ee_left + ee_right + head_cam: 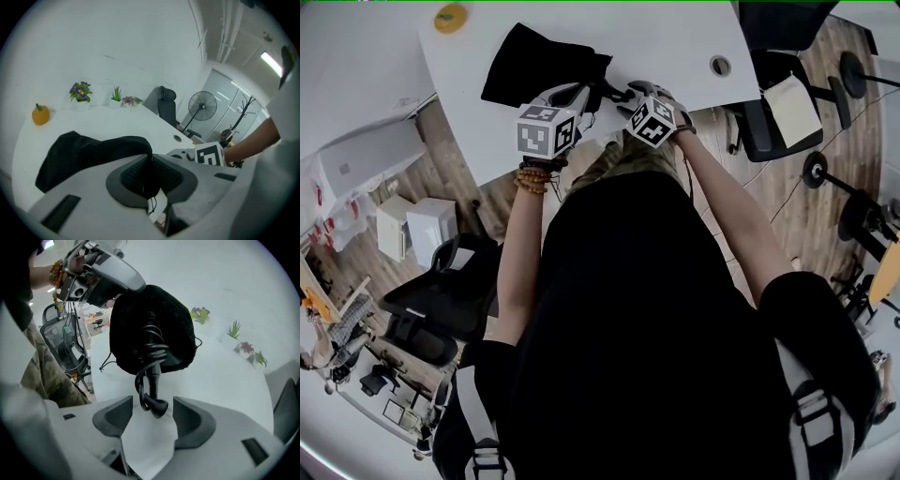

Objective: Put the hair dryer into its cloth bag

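Progress: dryer body judged inside cloth bag (93,154); power cord (151,357) protruded.
Left gripper (151,174): clamped on bag rim.
Right gripper (152,414): jaws apart, straddling cord.

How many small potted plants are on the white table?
4, in a row along the white table's far edge: a purple-flowered plant, a spiky green plant, a pinkish plant and a leafy green plant. More may be hidden.

A black cloth bag (539,64) lies slumped on the white table (675,37) near its front edge, with its mouth open and one rim pulled up. Of the hair dryer, only the coiled black cord (151,352) and plug (157,406) show, spilling from the mouth.
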A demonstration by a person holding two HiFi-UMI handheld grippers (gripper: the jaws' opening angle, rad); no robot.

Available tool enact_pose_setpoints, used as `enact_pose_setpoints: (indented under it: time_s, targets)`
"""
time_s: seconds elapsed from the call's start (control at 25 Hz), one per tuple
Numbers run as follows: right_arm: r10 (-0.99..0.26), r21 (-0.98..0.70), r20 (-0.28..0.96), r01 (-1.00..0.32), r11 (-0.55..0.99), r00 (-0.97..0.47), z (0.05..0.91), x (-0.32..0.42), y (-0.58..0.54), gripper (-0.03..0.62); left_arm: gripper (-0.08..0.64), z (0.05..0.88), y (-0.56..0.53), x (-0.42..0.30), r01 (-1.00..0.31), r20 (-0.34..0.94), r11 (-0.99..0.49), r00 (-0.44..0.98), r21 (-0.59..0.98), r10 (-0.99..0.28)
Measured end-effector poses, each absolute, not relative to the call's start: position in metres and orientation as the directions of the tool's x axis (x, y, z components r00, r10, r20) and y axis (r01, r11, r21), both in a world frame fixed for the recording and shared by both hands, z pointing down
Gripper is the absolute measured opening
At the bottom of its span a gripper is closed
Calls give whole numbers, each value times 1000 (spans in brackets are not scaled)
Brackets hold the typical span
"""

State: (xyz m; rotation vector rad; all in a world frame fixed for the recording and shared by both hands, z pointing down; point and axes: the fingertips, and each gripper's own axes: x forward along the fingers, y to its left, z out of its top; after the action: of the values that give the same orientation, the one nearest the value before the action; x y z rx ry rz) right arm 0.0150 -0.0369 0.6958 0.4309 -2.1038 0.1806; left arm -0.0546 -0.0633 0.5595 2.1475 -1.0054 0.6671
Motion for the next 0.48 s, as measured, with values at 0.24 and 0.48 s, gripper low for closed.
enact_pose_setpoints:
  time_s: [0.24, 0.48]
  targets:
    - [-213, 13, 830, -365, 931, -515, 694, 11, -39, 219, 41, 575, -63, -49, -824, 729, -507, 507, 253, -460]
    - [-203, 28, 829, -325, 945, -520, 690, -2, -39, 213, 35, 574, -54, -41, -778, 692, -530, 586, 337, -422]
